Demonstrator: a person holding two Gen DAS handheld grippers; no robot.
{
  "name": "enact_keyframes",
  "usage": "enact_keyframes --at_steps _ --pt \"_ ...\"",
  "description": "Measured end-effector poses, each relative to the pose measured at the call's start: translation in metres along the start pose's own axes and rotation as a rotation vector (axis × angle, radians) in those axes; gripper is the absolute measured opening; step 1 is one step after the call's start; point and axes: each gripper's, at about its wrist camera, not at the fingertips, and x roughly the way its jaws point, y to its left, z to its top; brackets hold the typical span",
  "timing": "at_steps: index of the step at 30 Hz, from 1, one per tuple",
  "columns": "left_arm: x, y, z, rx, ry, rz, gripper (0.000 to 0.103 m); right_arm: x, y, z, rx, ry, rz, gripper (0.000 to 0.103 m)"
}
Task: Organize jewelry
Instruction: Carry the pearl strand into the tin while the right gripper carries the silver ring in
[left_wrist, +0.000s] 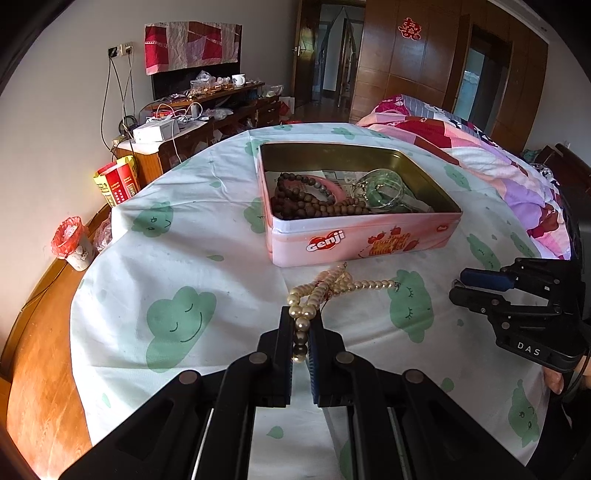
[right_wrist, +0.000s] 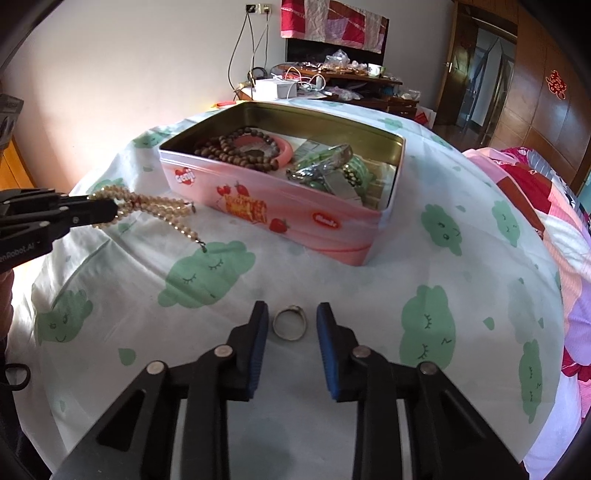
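The white bedsheet (left_wrist: 192, 236) carries a pattern of pale green smiling cloud shapes. The rectangular metal tin (left_wrist: 354, 240) is pink outside, printed with red strawberries, orange biscuits and a red-and-white logo, and dull gold inside. In it lie dark brown wooden bead strings (left_wrist: 310, 201), a pink bangle (left_wrist: 332, 186) and translucent green bangles (left_wrist: 384, 190). The beaded pearl necklace (left_wrist: 332, 286) is cream. The small metal ring (right_wrist: 289, 324) is silver. The black grippers' fingers (right_wrist: 258, 343) have blue pads. The quilt (left_wrist: 491, 162) is patched in pink, red and lilac.
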Motion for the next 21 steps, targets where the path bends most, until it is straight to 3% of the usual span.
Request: enact_keyframes --at_steps 3,13,21 --pt "0.000 0.000 0.000 0.001 -0.001 0.000 0.006 -0.001 0.003 -0.001 -0.016 -0.008 0.002 0.022" --pt "-0.020 -0.003 0.010 0.010 -0.046 -0.010 0.006 -0.012 0.009 -0.004 -0.034 -0.038 -0.033 0.021" --pt "-0.051 -0.008 0.027 0.022 -0.126 -0.017 0.006 -0.037 0.006 0.008 -0.038 -0.106 -0.050 0.021"
